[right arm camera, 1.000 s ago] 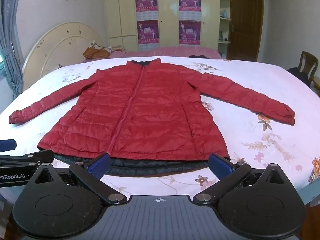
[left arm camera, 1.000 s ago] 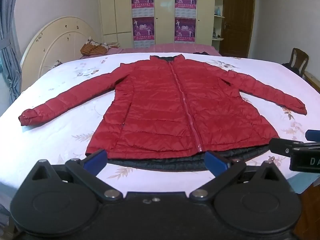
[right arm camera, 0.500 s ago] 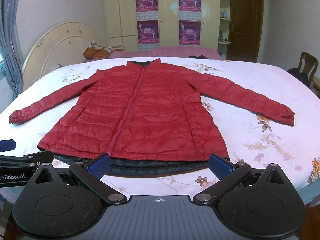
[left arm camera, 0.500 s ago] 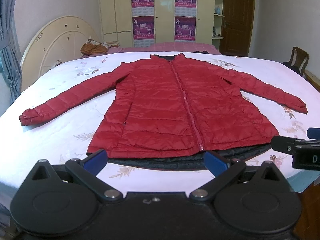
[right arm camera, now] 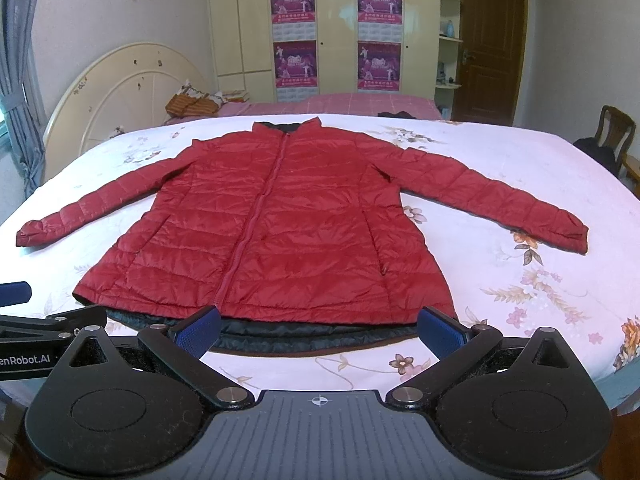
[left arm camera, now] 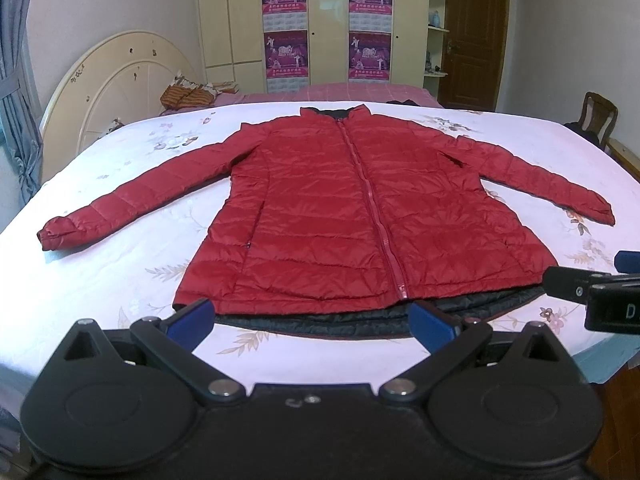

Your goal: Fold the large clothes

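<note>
Jacket (left arm camera: 352,216) flat on bed (left arm camera: 120,280), front up, collar at far side, hem at near edge.
Sleeves spread to left and right, both resting on the bed. Left gripper (left arm camera: 310,316) and right gripper (right arm camera: 318,330) side by side before the hem, just short of it, jaws spread wide, nothing between them. Headboard (left arm camera: 116,84) left of the bed. Wardrobe (left arm camera: 312,20) behind the bed, door (left arm camera: 476,36) to its right. Chair (left arm camera: 596,116) at far right.

Posters (right arm camera: 294,2) on the wardrobe (right arm camera: 252,24), wooden door (right arm camera: 490,48), chair (right arm camera: 616,128) right.
</note>
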Motion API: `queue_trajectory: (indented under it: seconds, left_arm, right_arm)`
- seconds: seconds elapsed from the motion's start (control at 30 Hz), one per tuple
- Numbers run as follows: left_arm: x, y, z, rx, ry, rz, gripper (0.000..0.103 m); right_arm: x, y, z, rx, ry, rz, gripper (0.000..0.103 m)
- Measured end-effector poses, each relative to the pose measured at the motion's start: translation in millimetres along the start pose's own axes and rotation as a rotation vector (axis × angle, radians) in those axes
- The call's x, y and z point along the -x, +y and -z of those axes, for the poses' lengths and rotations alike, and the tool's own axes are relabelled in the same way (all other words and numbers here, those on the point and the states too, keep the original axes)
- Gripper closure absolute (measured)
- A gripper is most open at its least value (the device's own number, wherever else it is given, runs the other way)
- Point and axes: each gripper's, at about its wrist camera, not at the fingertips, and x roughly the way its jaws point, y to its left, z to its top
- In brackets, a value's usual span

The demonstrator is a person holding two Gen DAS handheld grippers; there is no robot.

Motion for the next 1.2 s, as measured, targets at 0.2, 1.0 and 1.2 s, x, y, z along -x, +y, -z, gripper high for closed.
queue_trajectory:
  seconds: [0.2,1.0,1.2]
  left_arm:
    - [-0.3,-0.4,0.3,-0.001,0.0,0.0,0.0]
    - [-0.3,3.7,3.8,0.004,0.0,0.003,0.0]
    - [-0.2,3.6,3.8,0.005,0.0,0.001,0.0]
  right_arm:
    - [0.6,-1.3,-1.3,-0.003,0.002,-0.001,0.0]
    - [0.6,-1.1,0.0,-0.001,0.001,0.009,0.0]
    - [0.7,0.1,0.6,-0.003,0.003,0.013,0.0]
